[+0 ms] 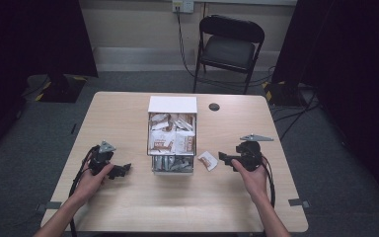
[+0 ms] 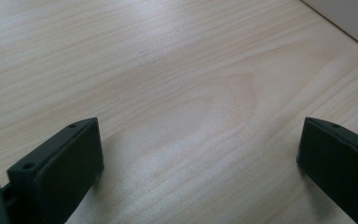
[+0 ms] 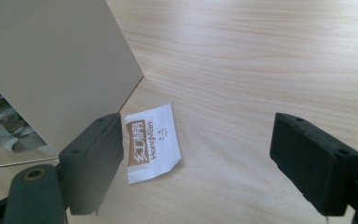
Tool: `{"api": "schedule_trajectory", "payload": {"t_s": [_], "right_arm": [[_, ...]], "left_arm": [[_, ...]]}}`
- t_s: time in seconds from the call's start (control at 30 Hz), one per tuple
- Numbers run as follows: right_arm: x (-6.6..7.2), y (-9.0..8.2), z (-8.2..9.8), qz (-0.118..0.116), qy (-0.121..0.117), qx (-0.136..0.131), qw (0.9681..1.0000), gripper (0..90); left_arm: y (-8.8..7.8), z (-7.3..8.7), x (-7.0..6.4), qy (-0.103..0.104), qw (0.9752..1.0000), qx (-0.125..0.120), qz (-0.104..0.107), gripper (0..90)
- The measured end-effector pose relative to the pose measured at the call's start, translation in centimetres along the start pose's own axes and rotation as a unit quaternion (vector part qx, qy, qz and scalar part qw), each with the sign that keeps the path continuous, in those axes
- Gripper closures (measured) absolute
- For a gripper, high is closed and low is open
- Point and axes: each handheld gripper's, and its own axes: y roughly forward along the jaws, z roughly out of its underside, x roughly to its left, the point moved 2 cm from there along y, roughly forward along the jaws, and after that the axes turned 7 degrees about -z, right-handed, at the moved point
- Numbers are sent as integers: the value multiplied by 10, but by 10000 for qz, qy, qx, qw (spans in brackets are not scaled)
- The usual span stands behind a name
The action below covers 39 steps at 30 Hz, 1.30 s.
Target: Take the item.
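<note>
A white box (image 1: 172, 104) with several brown-and-white and silver sachets inside stands in the middle of the wooden table (image 1: 128, 207). One loose brown-and-white sachet (image 1: 208, 160) (image 3: 151, 142) lies flat on the table just right of the box. My right gripper (image 1: 223, 158) (image 3: 198, 163) hovers open right of that sachet, its jaws wide apart, the sachet by the left jaw and the box wall (image 3: 56, 65) close behind. My left gripper (image 1: 123, 170) (image 2: 200, 163) rests low over bare wood left of the box, open, with nothing between the jaws.
A black folding chair (image 1: 229, 47) stands beyond the table's far edge. A small round black disc (image 1: 214, 106) sits in the tabletop right of the box's back. Dark curtains flank the room, and cables run over the floor at the right.
</note>
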Motion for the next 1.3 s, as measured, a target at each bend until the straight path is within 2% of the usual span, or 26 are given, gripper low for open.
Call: {"api": "schedule_trajectory", "payload": {"t_s": [0.2,0.3,0.37,0.53,0.67,0.73,0.8,0.83,0.9,1.0,1.07,1.13,1.17,1.23,1.3], "right_arm": [[-1,-17,8,8,52,65,10000,179],[-5,-24,17,126,39,87,9999,180],[-9,-29,23,163,111,94,9998,180],[-17,-41,31,343,117,202,9991,181],[-25,-50,40,495,217,105,9985,181],[-30,-50,46,611,183,130,9979,181],[-35,-48,54,805,6,245,9965,185],[-39,-46,58,906,-5,347,9953,185],[-46,-43,63,945,147,473,9943,185],[-53,-41,65,1225,104,614,9905,180],[-55,-41,66,1264,196,648,9897,179],[-55,-37,69,1229,226,771,9892,171],[-54,-34,70,1274,159,806,9884,144],[-50,-29,73,1510,-38,766,9856,123],[-46,-24,75,1541,-29,623,9861,70]], "left_arm": [[0,0,0,5,10000,7,8,0],[0,0,0,3,10000,5,7,0],[0,0,0,3,10000,6,7,0],[0,0,0,2,10000,7,9,0],[0,0,0,2,10000,5,7,0],[0,0,0,3,10000,6,7,0],[0,0,0,3,10000,5,7,0],[0,0,0,4,10000,6,8,0],[0,0,0,3,10000,5,6,0],[0,0,0,3,10000,6,8,0],[0,0,0,3,10000,6,8,0],[0,0,0,1,10000,5,8,0],[0,0,0,4,10000,6,7,0],[0,0,0,4,10000,5,6,0],[0,0,0,3,10000,6,-3,0]]}}
